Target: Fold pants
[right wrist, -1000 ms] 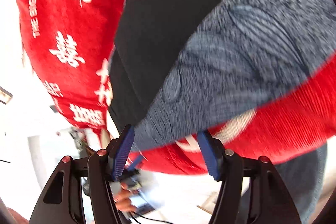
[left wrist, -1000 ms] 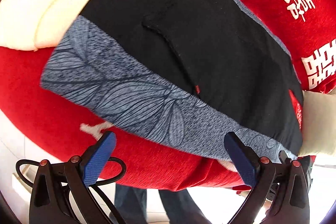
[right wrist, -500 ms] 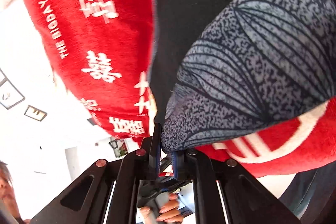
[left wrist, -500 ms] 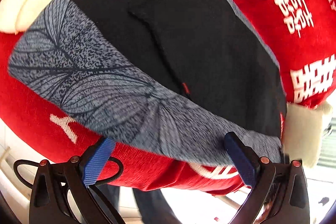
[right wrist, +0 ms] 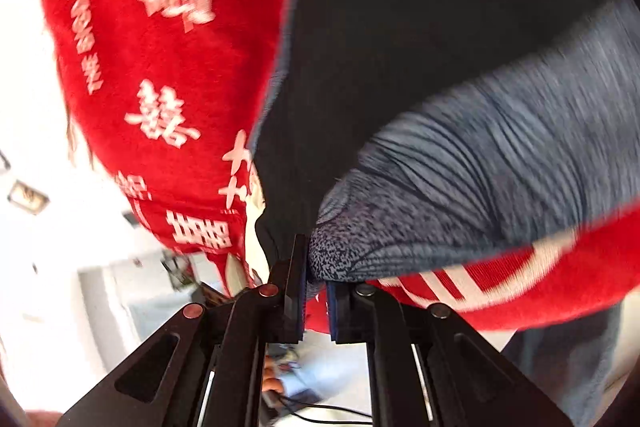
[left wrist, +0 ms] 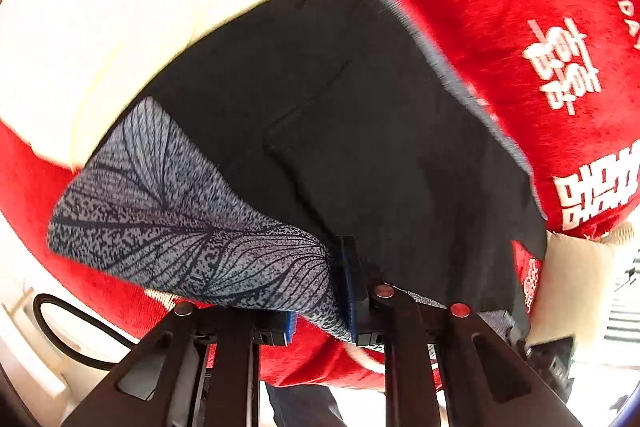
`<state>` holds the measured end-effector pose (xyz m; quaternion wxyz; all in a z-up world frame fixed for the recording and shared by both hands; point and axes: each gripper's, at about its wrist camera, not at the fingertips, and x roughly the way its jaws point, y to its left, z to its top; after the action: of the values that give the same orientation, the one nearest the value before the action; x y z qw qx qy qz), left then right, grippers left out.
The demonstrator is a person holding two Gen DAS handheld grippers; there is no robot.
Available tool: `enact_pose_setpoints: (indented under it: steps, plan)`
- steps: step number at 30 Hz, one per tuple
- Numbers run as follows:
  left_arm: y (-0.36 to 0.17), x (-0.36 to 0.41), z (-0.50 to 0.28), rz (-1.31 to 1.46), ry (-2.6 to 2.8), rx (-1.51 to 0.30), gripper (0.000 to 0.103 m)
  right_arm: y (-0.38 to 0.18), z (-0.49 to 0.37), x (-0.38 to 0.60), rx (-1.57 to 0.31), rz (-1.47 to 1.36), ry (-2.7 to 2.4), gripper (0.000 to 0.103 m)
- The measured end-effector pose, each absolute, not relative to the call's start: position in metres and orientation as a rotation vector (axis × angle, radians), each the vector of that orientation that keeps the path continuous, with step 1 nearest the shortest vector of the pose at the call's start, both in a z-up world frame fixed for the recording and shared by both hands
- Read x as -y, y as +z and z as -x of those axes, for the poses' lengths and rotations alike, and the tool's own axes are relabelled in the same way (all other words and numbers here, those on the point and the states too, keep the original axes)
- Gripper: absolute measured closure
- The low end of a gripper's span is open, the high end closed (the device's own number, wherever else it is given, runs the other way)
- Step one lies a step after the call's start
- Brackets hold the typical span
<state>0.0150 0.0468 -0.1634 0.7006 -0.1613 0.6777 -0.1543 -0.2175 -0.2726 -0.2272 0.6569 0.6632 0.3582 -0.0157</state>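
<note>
— Starting with the left wrist view: what is seen there?

— The pants [left wrist: 360, 131], black with a grey leaf-patterned waistband [left wrist: 192, 227], are spread on a red blanket [left wrist: 500, 7] printed with white characters. A cream pillow [left wrist: 100, 7] lies at the upper left, partly under the pants. The left gripper [left wrist: 320, 291] is clamped on the waistband; its jaws have just been closing, and the grey fabric is pinched between the blue pads [left wrist: 352, 283], bunched where it is gripped.

— Is anything else shown at the edges?

— A black cable [left wrist: 60, 331] is looped at the lower left, and a second pale cushion [left wrist: 576, 279] is seen at the right edge.

— And in the right wrist view?

— The same waistband [right wrist: 480, 167] is seen, blurred, with the black cloth [right wrist: 400, 27] above it and the blanket [right wrist: 160, 67] to the left and below. The right gripper [right wrist: 316, 283] is closed on a corner of the waistband; the fabric is held at the tips of the jaws, which stand nearly together. A person's fingers [right wrist: 272, 383] are glimpsed below, between the gripper's arms.
</note>
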Motion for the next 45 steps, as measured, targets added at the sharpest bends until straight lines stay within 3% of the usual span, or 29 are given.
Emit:
enact_pose_setpoints:
  steps: [9, 14, 21, 25, 27, 29, 31, 32, 38, 41, 43, 45]
  plan:
    - [-0.109, 0.023, -0.109, 0.301, -0.389, -1.382, 0.083, -0.155, 0.091, 0.356, -0.906, -1.205, 0.105, 0.094]
    - [-0.139, 0.064, -0.179, 0.25, -0.342, -1.372, 0.083, -0.181, 0.01, 0.4, -0.99, -1.164, 0.104, 0.094]
    - [-0.196, 0.087, -0.217, 0.192, -0.263, -1.446, 0.078, -0.249, -0.056, 0.43, -1.137, -1.113, 0.059, 0.091]
    - [-0.185, 0.084, -0.216, 0.182, -0.277, -1.476, 0.077, -0.272, -0.067, 0.438, -1.179, -1.118, 0.041, 0.09]
    - [-0.171, 0.083, -0.212, 0.174, -0.287, -1.476, 0.076, -0.271, -0.069, 0.44, -1.187, -1.125, 0.057, 0.084]
    - [-0.15, 0.075, -0.21, 0.102, -0.211, -1.413, 0.035, -0.259, -0.072, 0.44, -1.204, -1.095, 0.082, 0.054]
    - [-0.128, 0.064, -0.21, 0.075, -0.151, -1.328, 0.03, -0.246, -0.073, 0.442, -1.199, -1.078, 0.102, 0.034]
    - [-0.12, 0.06, -0.211, 0.054, -0.142, -1.307, 0.03, -0.235, -0.073, 0.446, -1.187, -1.062, 0.093, 0.03]
    - [-0.151, 0.086, -0.189, -0.15, -0.149, -1.359, 0.03, -0.187, -0.056, 0.429, -1.15, -0.91, 0.142, 0.03]
    - [-0.194, 0.112, -0.17, -0.28, -0.132, -1.405, 0.03, -0.208, -0.045, 0.402, -1.267, -0.83, 0.16, 0.03]
    - [-0.205, 0.121, -0.157, -0.361, -0.091, -1.342, 0.02, -0.231, -0.038, 0.39, -1.361, -0.716, 0.096, 0.03]
    - [-0.203, 0.126, -0.154, -0.392, -0.089, -1.333, 0.02, -0.24, -0.029, 0.393, -1.37, -0.674, 0.044, 0.046]
